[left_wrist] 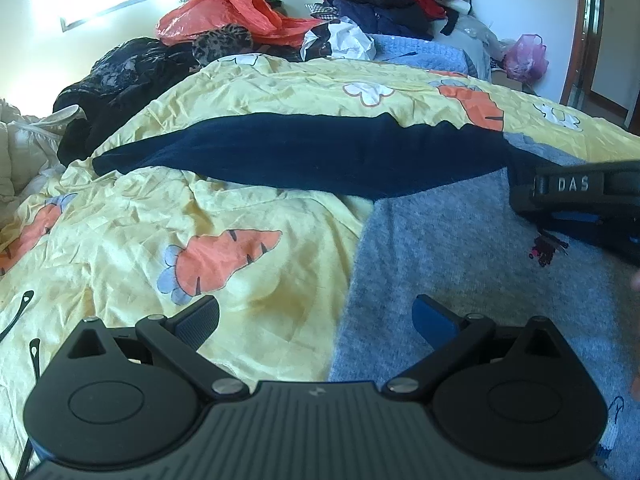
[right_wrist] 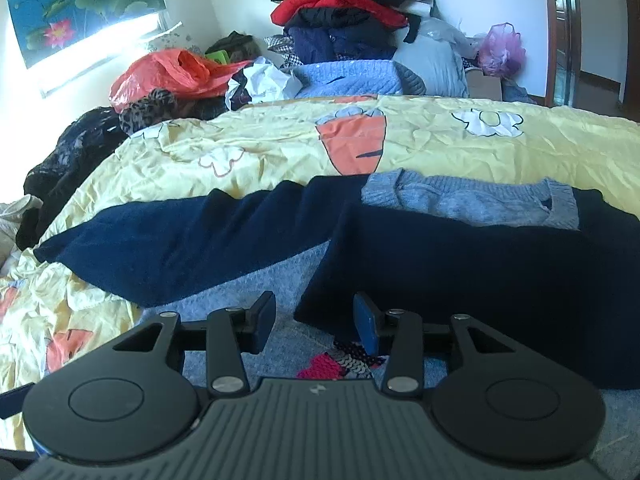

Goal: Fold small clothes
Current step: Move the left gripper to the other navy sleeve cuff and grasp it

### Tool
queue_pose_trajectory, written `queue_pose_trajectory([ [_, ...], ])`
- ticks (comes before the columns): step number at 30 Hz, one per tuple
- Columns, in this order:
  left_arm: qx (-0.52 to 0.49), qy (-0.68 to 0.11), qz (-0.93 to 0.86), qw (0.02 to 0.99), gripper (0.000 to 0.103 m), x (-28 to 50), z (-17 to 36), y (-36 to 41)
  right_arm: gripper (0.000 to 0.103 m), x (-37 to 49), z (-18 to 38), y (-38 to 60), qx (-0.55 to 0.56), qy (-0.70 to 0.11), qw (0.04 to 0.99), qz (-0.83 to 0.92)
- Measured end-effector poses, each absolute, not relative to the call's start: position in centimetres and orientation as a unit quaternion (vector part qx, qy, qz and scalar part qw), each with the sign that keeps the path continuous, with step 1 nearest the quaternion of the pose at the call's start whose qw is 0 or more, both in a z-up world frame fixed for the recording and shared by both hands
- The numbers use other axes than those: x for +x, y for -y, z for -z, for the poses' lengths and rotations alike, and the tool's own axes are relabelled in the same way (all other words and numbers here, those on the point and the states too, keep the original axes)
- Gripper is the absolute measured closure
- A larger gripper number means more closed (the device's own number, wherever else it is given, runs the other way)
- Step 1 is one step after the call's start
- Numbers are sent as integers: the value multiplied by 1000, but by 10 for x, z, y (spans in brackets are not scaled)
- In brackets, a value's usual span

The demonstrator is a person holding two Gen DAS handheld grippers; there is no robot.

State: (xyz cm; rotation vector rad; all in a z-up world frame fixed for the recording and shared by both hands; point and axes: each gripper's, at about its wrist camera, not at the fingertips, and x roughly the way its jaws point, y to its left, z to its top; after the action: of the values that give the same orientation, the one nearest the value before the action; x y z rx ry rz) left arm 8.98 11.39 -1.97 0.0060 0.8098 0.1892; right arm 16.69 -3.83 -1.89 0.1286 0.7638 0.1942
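Now both tongs are held open, and nothing is gripped. The dark sleeve (left_wrist: 280, 156) is stretched sideways, just ahead of the left gripper (left_wrist: 316, 320), while the right gripper (right_wrist: 316, 320) is kept over the folded sleeve (right_wrist: 460, 280).

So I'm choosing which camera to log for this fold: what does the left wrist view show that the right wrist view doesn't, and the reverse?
Only the left wrist view shows the right gripper over the grey knitted sweater.

Only the right wrist view shows the sweater's ribbed grey neckline and pink sequin patch.

Both show the outstretched navy sleeve, yellow carrot-print quilt and orange plastic bag.
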Motion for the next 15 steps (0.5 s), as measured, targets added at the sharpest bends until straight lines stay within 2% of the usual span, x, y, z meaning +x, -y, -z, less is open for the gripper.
queue_pose_trajectory([
  [6,8,-391,-93,916,0,90,18,-112,53,154,12,35,47,-362,926,-96],
  [15,9,-389,-97,916,0,93,17,-115,41,111,-6,51,44,-337,935,-99],
])
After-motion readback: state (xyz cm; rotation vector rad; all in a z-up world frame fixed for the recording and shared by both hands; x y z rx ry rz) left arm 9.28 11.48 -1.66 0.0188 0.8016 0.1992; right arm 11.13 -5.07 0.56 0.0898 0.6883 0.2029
